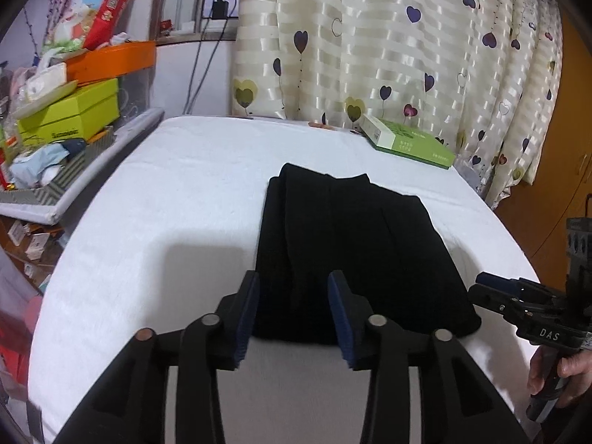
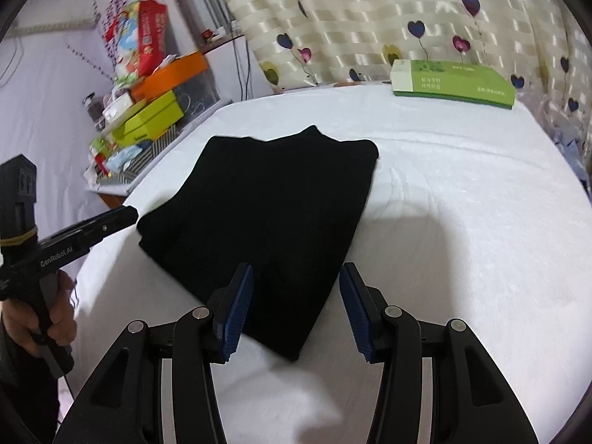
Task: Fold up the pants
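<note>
Left wrist view: black fabric pants (image 1: 333,251), folded to a slab, lie on white bed cover (image 1: 166,203), long axis running away from left gripper (image 1: 292,318). Near edge sits btwn its spread, empty fingers. Right gripper (image 2: 296,310) likewise spread, empty, over near corner.

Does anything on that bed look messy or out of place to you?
Nothing serious. The black pants lie folded flat on the white bed cover, though their far edge is slightly uneven, one layer poking past. A green box sits by the curtain, well apart from them.
</note>
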{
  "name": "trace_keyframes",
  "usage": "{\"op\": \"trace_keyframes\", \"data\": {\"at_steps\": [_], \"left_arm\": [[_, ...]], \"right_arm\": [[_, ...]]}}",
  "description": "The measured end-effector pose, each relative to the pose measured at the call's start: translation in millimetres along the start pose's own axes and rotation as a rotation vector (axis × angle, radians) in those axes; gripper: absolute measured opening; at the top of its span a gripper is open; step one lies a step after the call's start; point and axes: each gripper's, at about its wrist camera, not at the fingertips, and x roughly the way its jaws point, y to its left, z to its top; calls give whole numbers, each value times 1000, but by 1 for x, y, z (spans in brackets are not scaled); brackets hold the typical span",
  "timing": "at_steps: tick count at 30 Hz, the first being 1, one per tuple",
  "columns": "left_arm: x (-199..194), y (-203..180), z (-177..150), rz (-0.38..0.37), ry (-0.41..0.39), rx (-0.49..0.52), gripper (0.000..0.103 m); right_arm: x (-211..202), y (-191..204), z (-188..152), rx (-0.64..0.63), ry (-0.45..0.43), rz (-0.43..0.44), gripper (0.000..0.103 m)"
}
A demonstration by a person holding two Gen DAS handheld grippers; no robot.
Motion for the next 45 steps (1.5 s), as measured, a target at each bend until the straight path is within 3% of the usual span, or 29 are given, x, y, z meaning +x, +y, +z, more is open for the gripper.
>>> {"op": "trace_keyframes", "data": {"at_steps": [10, 14, 17, 20, 23, 28, 34, 45], "left_arm": [[65, 22, 22, -65, 115, -38, 49], [76, 27, 24, -122, 132, -78, 52], [86, 27, 23, -160, 152, -87, 62], [90, 32, 24, -194, 131, -123, 62], [88, 29, 23, -181, 131, -129, 51], [84, 27, 27, -186, 121, -141, 34], [72, 21, 33, -166, 91, -130, 24], [43, 21, 52, -153, 23, -104, 22]], "right_arm": [[40, -33, 25, 108, 45, 51, 50], [51, -37, 32, 124, 44, 72, 51], [57, -37, 36, 118, 36, 72, 51], [60, -36, 39, 117, 38, 57, 51], [61, -32, 40, 105, 43, 48, 51], [62, -35, 44, 121, 33, 72, 17], [46, -23, 51, 85, -14, 83, 13], [31, 11, 79, -2, -60, 117, 13]]}}
